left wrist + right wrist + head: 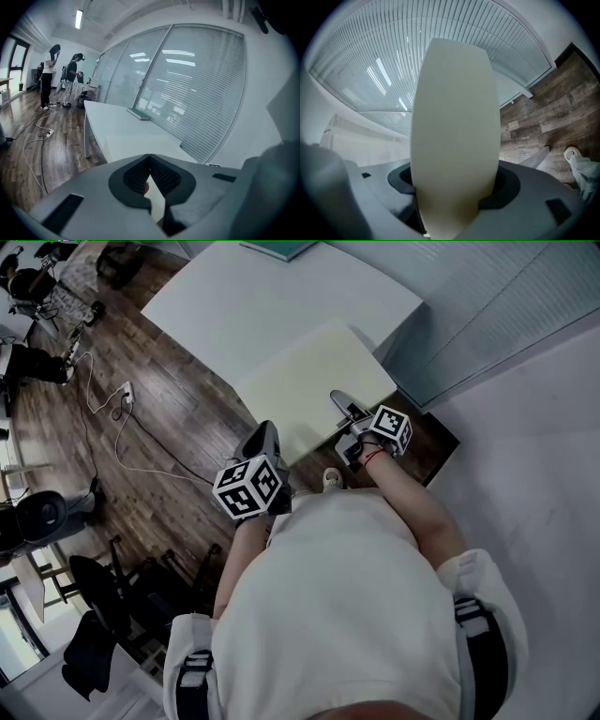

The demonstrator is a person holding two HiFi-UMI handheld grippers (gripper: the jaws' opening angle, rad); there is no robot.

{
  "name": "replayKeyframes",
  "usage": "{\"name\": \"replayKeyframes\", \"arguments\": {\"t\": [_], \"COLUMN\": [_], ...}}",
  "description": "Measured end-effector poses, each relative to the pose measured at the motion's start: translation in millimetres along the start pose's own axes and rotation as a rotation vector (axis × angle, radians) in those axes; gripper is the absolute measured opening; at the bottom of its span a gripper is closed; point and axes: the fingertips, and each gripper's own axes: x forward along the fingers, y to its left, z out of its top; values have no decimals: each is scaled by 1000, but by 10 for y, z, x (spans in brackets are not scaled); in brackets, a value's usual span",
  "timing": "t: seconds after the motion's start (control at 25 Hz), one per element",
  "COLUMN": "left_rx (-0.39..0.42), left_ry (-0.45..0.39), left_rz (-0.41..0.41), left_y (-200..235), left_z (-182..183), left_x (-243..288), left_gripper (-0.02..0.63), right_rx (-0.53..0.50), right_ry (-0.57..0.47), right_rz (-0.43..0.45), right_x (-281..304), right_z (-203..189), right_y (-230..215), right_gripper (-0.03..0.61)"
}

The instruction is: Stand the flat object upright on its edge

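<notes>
At the far left of the head view, a white cord (103,418) is lying on the brown wood floor (178,418). In the left gripper view, two people (58,77) are standing far off at the upper left.

A little to the right, the left claw (266,430) is hanging in the middle of the head view. It is just beside the near left edge of the flat board (314,381). I cannot tell if it is touching the board. In the left gripper view its two jaws are meeting at the tips, and nothing is sitting between them.

The flat board is a pale cream colour. It is sitting in the upper middle of the head view, and it looks to be lying flat on the near corner of the white table (262,306). A green book (138,114) is lying farther back on that table.

Farther right, the right claw (339,401) is reaching onto the near right edge of the board. In the right gripper view the board is filling the whole gap between the jaws. The dark pads are pressing on it from both sides, so the claw is gripping the board with its jaws partly apart. White blinds (393,56) are showing behind the board, at the upper left of that view. A white shoe (573,153) is resting on the wood floor at the far right.
</notes>
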Motion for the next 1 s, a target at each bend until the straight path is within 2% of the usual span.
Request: {"name": "replayKeyframes", "arguments": {"t": [0.6, 1.0], "left_rx": [15, 22], "left_ry": [30, 38], "left_rz": [-50, -88], "left_y": [175, 206], "left_z": [-23, 104], "left_x": [-191, -334], "left_gripper": [20, 20], "right_rx": [-28, -49], "right_ry": [-104, -200], "right_rz": [56, 40], "right_x": [-187, -409], "right_z": [-154, -148], "right_y": [130, 274], "right_gripper": [288, 273]}}
